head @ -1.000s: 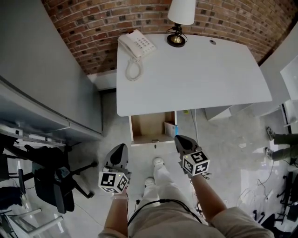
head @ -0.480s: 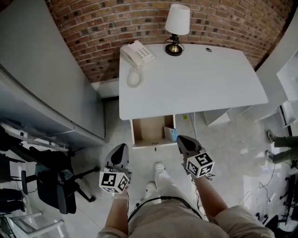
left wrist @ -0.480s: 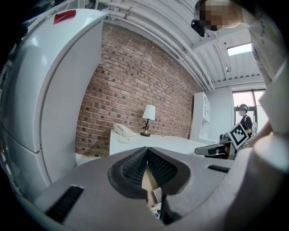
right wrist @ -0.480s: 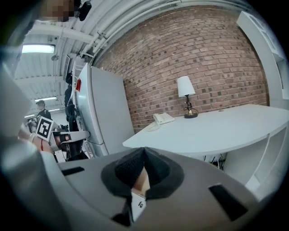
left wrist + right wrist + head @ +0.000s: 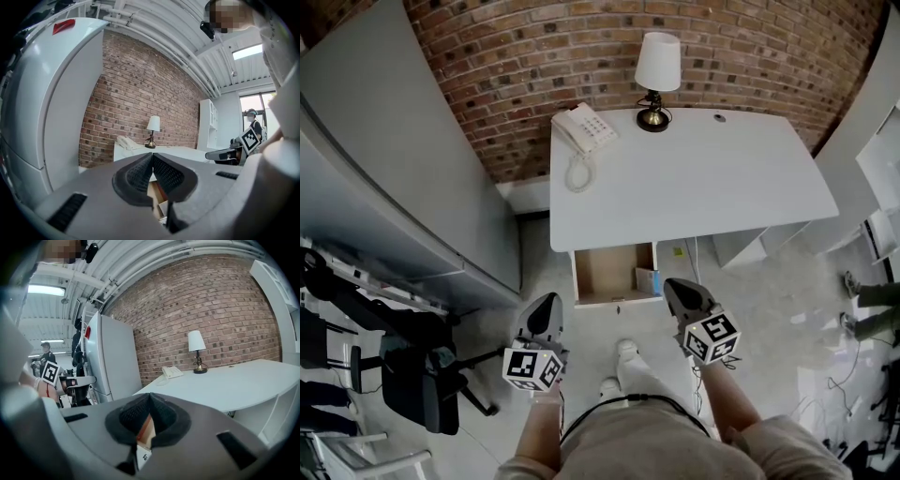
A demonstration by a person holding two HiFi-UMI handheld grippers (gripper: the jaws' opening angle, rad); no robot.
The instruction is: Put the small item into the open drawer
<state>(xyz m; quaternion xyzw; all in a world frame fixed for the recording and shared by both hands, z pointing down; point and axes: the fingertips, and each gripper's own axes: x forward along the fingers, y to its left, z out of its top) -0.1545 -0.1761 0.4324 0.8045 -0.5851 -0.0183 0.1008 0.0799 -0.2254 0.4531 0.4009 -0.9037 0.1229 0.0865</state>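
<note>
Under the white desk [image 5: 694, 183] a wooden drawer [image 5: 609, 272] stands pulled open. In its right part lies a small white and blue box [image 5: 648, 279]. My left gripper [image 5: 546, 314] hangs shut in front of the drawer and to its left, with its tips [image 5: 152, 154] meeting and nothing between them. My right gripper [image 5: 680, 292] is also shut and empty [image 5: 149, 394], just in front of the drawer's right corner. Both point towards the desk and touch nothing. Through the gap behind each pair of pads only a sliver of the drawer shows.
A white telephone [image 5: 585, 129] and a table lamp [image 5: 656, 80] stand at the desk's back, against a brick wall [image 5: 534, 56]. A tall grey cabinet [image 5: 384, 187] is on the left, with a black office chair [image 5: 417, 370] before it. My legs and shoes [image 5: 622, 352] are below the drawer.
The view has risen and the desk looks smaller and further off. Both grippers rose with it and stay shut in front of the open drawer.
</note>
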